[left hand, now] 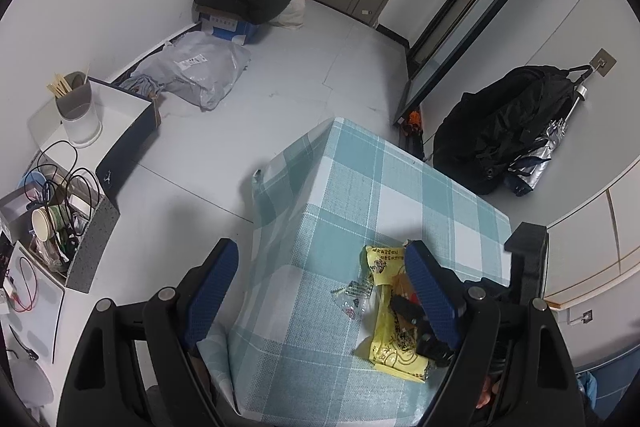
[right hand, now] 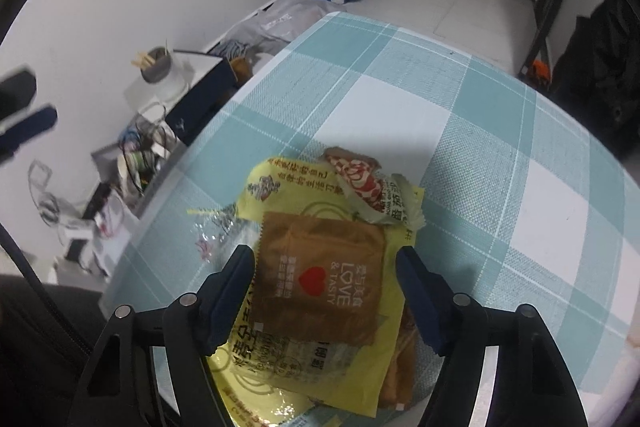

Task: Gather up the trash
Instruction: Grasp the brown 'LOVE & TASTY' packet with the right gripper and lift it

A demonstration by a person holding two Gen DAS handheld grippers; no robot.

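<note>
- the trash is lying in a small pile on the checked teal tablecloth (right hand: pixel 500 131), near the table's edge closest to the person: a yellow wrapper (right hand: pixel 280 187) at the bottom, a brown sachet (right hand: pixel 320 267) with a red heart on top of it, a crumpled red-and-white wrapper (right hand: pixel 360 179) at the far end, and a clear plastic scrap (right hand: pixel 212 231) off to the left.
- the right gripper (right hand: pixel 326 297) is hanging steeply over the pile with its jaws standing open; the brown sachet is sitting right between the two blue pads, which are not pressing on it.
- the sachet's long axis is running away from the camera, roughly along the fingers, so the jaws are straddling its narrower width.
- the left gripper (left hand: pixel 320 291) is also standing open and empty, off toward the table's left edge; its right finger is overlapping the yellow wrapper (left hand: pixel 384 267) in view, though whether it is touching is hard to tell.
- the right hand is the nearer one, so a short drop and a close looks like the next move.
</note>
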